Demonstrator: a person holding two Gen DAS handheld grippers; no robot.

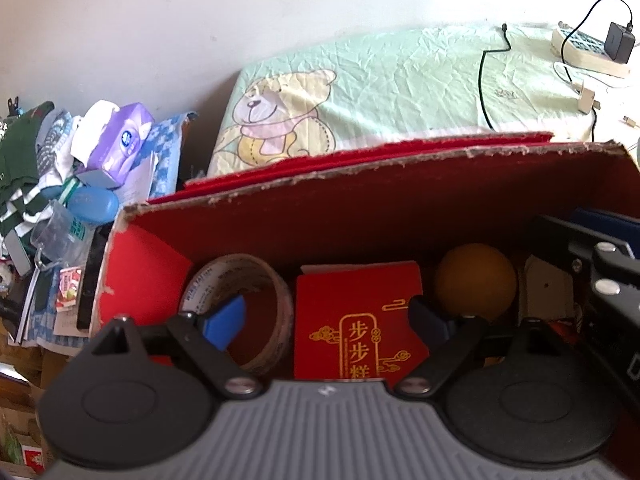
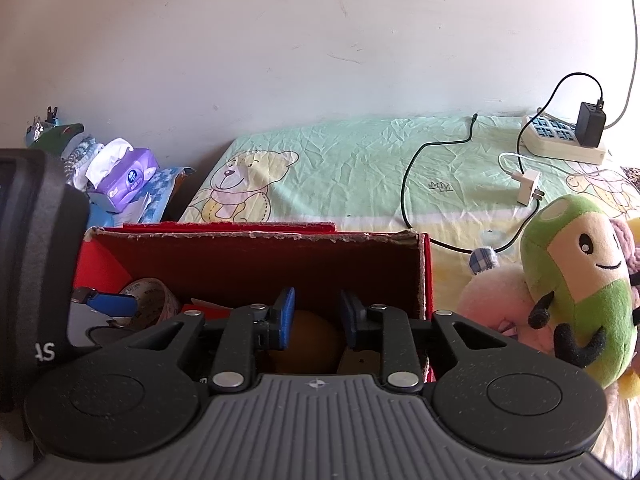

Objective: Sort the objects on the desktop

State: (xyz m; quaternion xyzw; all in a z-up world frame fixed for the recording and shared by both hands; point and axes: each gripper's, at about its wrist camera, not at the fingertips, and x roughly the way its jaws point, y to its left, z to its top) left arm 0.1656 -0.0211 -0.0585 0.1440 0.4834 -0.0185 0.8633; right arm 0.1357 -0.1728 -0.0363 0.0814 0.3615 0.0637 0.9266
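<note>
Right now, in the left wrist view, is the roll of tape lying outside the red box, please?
No, the roll of tape sits inside the red box, to the left of the red packet.

Red packet [image 1: 356, 320] in the box: we read gold Chinese characters 步步糕 in a framed panel | tape roll [image 1: 240, 308]: small print, too blurred for us to read | tissue pack [image 1: 124, 140]: round blue logo, unreadable
</note>
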